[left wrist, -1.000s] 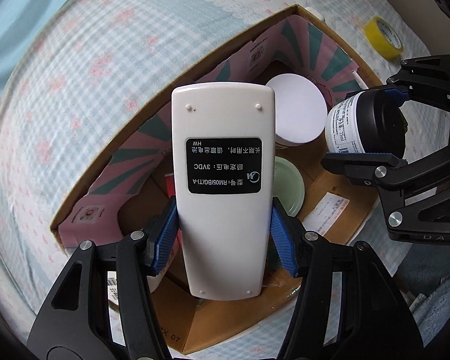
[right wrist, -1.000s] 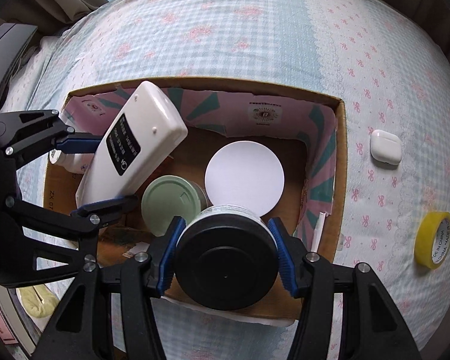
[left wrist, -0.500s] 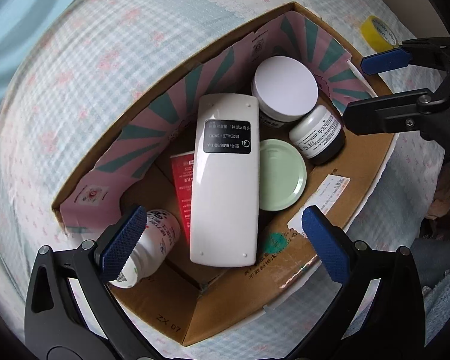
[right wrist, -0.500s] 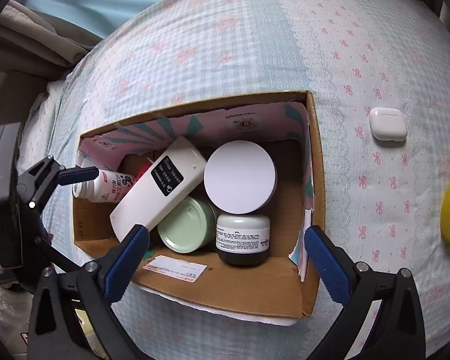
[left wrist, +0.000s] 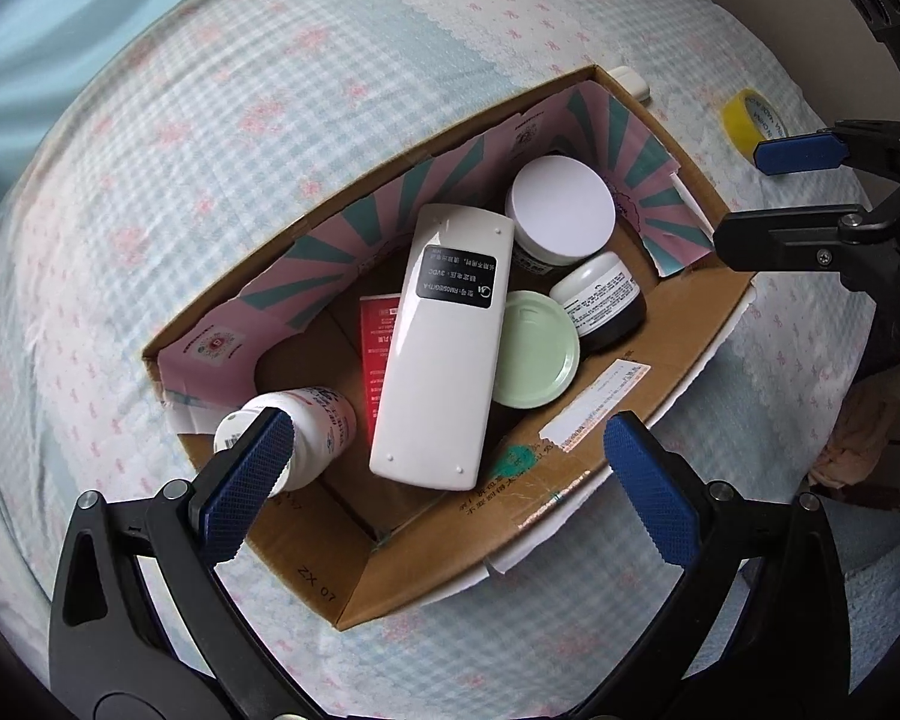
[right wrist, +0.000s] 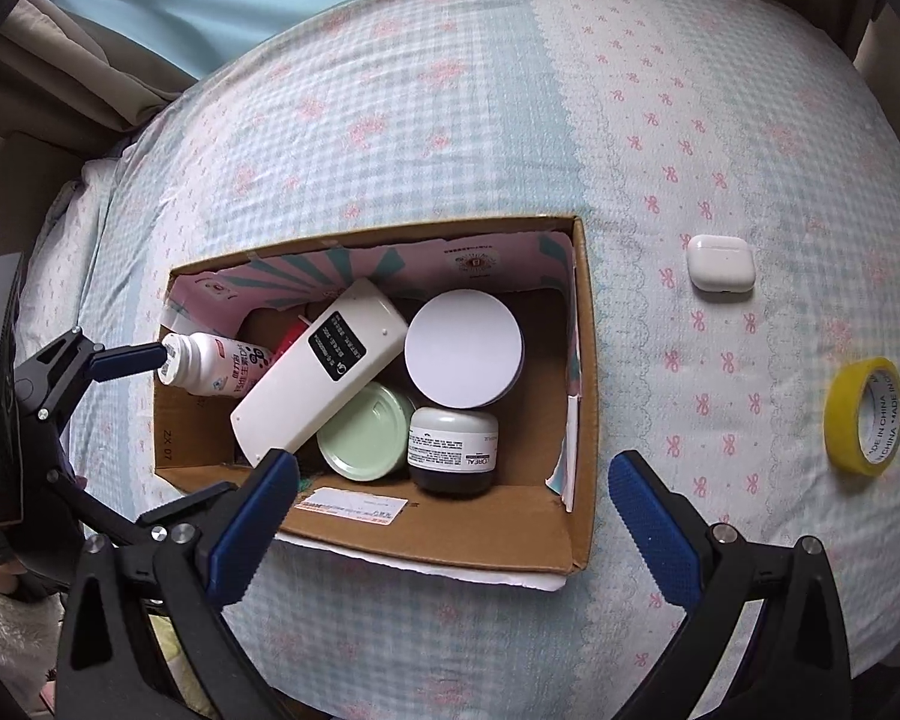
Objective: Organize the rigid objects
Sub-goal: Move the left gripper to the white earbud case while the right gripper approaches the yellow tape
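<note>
Cardboard box (right wrist: 576, 540) holds smooth remote (left wrist: 444, 342), round jars; both grippers' fingers apart.

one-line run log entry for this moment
left gripper: open, empty | right gripper: open, empty | remote, black jar: in box | earbud case, tape: on bed

Checked bedspread (right wrist: 450, 120), perhaps curtain (right wrist: 60, 30)

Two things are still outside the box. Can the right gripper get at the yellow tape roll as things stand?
Probably yes: the right gripper is open and empty, and the yellow tape roll lies alone on the bedspread with nothing over it.
</note>
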A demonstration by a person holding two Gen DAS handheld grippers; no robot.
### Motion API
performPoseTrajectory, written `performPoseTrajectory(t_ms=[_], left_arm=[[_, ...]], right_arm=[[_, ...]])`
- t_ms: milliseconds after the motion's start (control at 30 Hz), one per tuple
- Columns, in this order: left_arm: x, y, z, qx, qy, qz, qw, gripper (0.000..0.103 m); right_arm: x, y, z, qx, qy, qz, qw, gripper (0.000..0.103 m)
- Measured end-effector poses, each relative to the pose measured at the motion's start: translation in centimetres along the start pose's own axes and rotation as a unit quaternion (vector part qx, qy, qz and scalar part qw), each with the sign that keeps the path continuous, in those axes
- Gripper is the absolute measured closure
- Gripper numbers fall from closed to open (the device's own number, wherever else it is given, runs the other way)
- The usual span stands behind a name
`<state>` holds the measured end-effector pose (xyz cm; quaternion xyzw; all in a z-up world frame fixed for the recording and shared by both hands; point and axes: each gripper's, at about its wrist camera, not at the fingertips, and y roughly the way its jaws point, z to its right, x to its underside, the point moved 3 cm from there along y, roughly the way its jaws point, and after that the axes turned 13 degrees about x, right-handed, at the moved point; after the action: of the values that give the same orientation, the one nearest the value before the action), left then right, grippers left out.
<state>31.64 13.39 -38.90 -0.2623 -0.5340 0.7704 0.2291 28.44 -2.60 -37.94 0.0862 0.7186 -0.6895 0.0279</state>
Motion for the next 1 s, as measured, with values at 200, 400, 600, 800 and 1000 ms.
performPoseTrajectory(t_ms=[200,400,600,800,1000], left_arm=[[1.2,-3.5,2.2,-0.009,-0.039,0.031,0.9987,0.0],[0.8,-6.8,5.7,-0.003,-0.071,0.076,0.9946,0.0],[-1.3,-9.6,10.6,-0.02,-0.09,0.119,0.9886,0.0],[-4.5,-9.1,15.5,-0.046,-0.102,0.125,0.9859,0.0],[-8.0,-6.4,20.0,-0.038,-0.127,0.132,0.9824,0.0]], right_arm=[[0.7,-3.9,1.9,0.008,0.029,0.029,0.999,0.0],[2.2,-8.7,5.4,0.047,0.027,0.07,0.996,0.0],[4.2,-14.0,10.5,0.093,0.033,0.121,0.988,0.0],[5.8,-16.5,16.2,0.114,0.047,0.154,0.98,0.0],[7.1,-16.2,21.9,0.114,0.052,0.161,0.979,0.0]])
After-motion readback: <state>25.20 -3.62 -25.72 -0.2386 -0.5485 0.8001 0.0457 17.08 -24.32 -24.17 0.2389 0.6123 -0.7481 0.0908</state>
